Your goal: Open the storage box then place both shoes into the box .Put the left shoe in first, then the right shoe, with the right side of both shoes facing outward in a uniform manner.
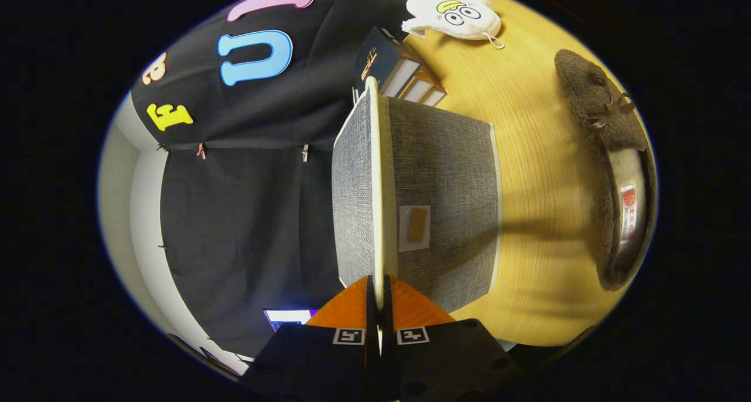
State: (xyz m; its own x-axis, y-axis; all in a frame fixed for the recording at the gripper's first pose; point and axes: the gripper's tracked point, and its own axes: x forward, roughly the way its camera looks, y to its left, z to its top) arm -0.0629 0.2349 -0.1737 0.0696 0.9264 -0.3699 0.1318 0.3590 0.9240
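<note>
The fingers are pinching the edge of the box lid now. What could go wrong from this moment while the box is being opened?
1. The gripper holds the lid only by its thin rim, so the lid may slip out and fall shut.
2. Pulling on the lid may drag or tip the grey storage box instead of opening it.
3. The brown shoe lies on the table beside the box; a sliding box may push it.

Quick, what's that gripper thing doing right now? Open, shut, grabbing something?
Gripper: shut on the lid of the grey storage box, one finger on each side of its thin edge.
</note>
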